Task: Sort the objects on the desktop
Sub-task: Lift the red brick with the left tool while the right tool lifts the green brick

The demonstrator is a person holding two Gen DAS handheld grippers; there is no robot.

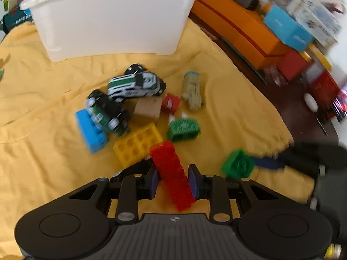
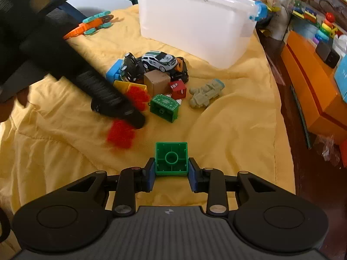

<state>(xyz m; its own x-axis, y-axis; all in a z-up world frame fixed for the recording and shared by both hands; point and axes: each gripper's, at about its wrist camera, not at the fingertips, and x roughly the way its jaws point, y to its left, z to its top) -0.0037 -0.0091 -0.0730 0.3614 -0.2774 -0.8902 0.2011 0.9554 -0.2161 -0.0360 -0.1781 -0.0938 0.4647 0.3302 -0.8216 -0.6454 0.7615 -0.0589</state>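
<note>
My left gripper [image 1: 173, 181] is shut on a long red translucent brick [image 1: 171, 173], held tilted above the yellow cloth [image 1: 43, 108]. My right gripper [image 2: 171, 173] is shut on a small green brick [image 2: 171, 159]; that brick also shows in the left wrist view [image 1: 237, 164]. A pile of toys lies ahead: a white and green car [image 1: 134, 86], a dark green car [image 1: 106, 112], a blue brick [image 1: 91, 130], a yellow brick [image 1: 136, 143], a green patterned brick [image 1: 184, 129], a brown block [image 1: 148, 107], a small red block [image 1: 171, 103] and a tan figure [image 1: 193, 91].
A white plastic bin [image 1: 112, 15] stands at the back of the cloth. Orange boxes [image 1: 238, 26] and clutter line the right side on a dark table. An orange and teal toy [image 2: 93, 25] lies at the far left of the cloth.
</note>
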